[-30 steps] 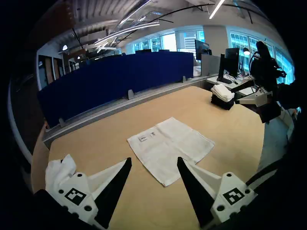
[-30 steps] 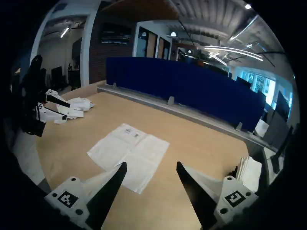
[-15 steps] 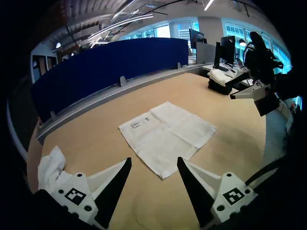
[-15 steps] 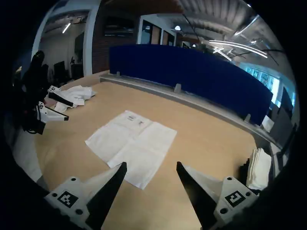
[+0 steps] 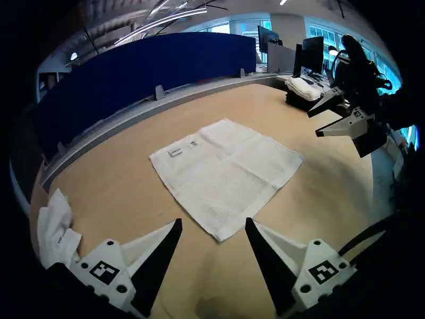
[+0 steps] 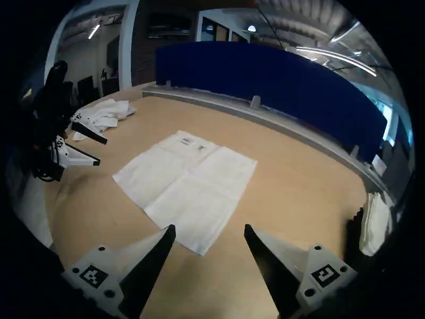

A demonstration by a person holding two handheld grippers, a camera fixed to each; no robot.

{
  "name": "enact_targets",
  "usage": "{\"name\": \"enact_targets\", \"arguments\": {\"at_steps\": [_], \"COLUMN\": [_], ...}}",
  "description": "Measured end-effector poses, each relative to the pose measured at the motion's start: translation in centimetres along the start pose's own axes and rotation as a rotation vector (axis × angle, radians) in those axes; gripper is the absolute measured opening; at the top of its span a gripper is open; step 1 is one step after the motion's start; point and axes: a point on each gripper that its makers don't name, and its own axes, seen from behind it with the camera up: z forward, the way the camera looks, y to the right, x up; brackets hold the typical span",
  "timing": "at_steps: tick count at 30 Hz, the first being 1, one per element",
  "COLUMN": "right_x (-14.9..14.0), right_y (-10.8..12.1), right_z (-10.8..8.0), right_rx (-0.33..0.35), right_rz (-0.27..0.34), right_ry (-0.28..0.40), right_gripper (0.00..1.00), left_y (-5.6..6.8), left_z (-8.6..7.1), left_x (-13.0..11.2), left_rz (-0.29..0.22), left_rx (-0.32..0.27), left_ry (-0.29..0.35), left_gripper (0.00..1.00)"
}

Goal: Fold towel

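Left gripper (image 5: 212, 220), right gripper (image 6: 209, 227) — nearer towel (image 5: 228, 170)

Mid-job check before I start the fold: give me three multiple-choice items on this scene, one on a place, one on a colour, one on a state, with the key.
1. Where does the flat white cloth towel lie?
A. Spread on the light wooden table
B. Hanging from a gripper
C. On the floor

2. What colour is the fabric partition panel behind the table?
A. Red
B. Blue
C. Green

3. How do the left gripper and right gripper stand?
A. Both shut on the towel
B. One open, one shut
C. Both open, holding nothing

Key: 1 A, the towel lies flat on the tabletop. 2 B, the panel is dark blue. 3 C, each gripper's fingers are spread apart with nothing between them.
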Motion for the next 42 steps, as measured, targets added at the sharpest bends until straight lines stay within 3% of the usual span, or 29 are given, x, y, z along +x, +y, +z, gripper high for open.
{"name": "enact_targets", "arguments": {"at_steps": [14, 34, 39, 42], "right_x": [-3.8, -5.4, -5.9, -6.4], "right_y": [-0.2, 0.1, -0.1, -0.3], "right_z": [2.6, 3.9, 4.4, 4.6], "right_rx": [0.017, 0.025, 0.036, 0.045], "right_rz": [0.002, 0.031, 0.029, 0.028], "right_ry": [-0.064, -0.096, -0.117, -0.131], "right_gripper": [1.00, 1.00, 0.88, 0.88], "left_y": [1.0, 1.5, 1.5, 1.4], "left_z": [3.2, 5.1, 5.2, 5.2], "left_x": [-2.7, -3.7, -4.0, -4.3], "left_rz": [0.002, 0.006, -0.002, -0.007], "left_rx": [-0.023, -0.048, -0.048, -0.044], "left_ry": [-0.051, -0.105, -0.122, -0.139], "left_gripper": [0.88, 0.88, 0.87, 0.85]}}
